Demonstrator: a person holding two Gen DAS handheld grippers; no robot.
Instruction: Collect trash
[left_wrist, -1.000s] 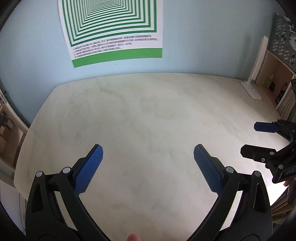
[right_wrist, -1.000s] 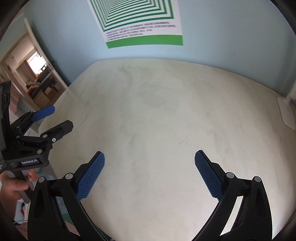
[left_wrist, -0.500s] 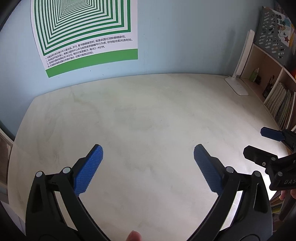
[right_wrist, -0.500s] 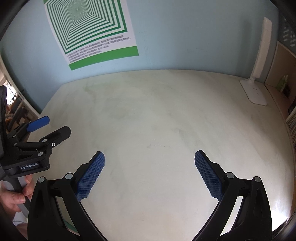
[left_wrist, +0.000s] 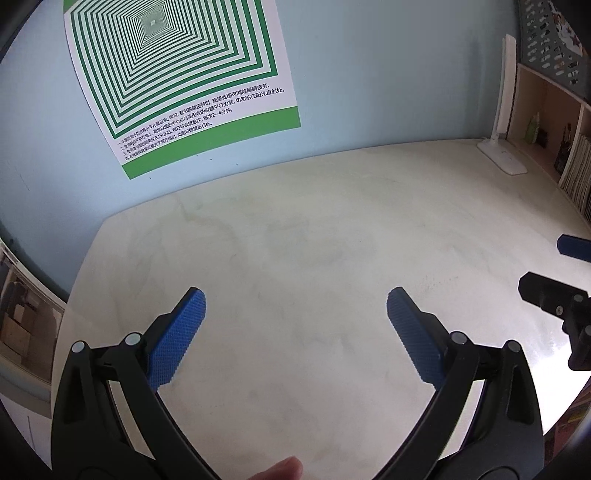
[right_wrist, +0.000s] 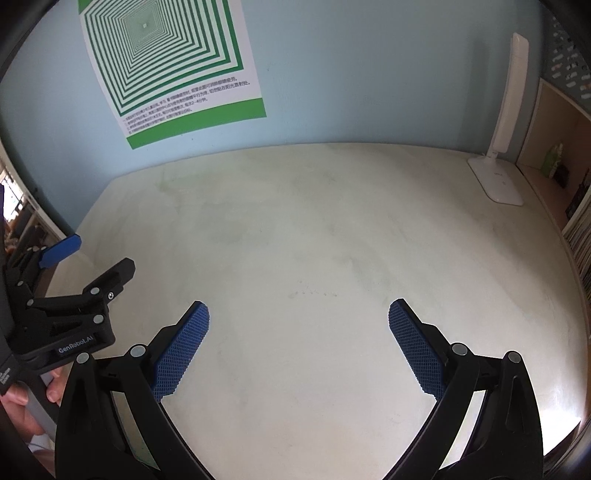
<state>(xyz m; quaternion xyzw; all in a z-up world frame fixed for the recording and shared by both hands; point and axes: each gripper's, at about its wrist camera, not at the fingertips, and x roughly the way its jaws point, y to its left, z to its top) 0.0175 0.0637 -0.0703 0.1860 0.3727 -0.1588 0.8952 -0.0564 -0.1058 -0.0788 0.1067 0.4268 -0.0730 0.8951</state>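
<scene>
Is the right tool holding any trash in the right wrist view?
No. The right tool is open with only bare tabletop between its pads.

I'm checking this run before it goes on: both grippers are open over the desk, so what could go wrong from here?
1. No trash shows on the desk in either view, so a grasp now would likely close on nothing.
2. The white desk lamp stands at the far right corner; a wide sweep by the right gripper could tip it.
3. The left gripper hangs close beside the right one; they might collide.
</scene>
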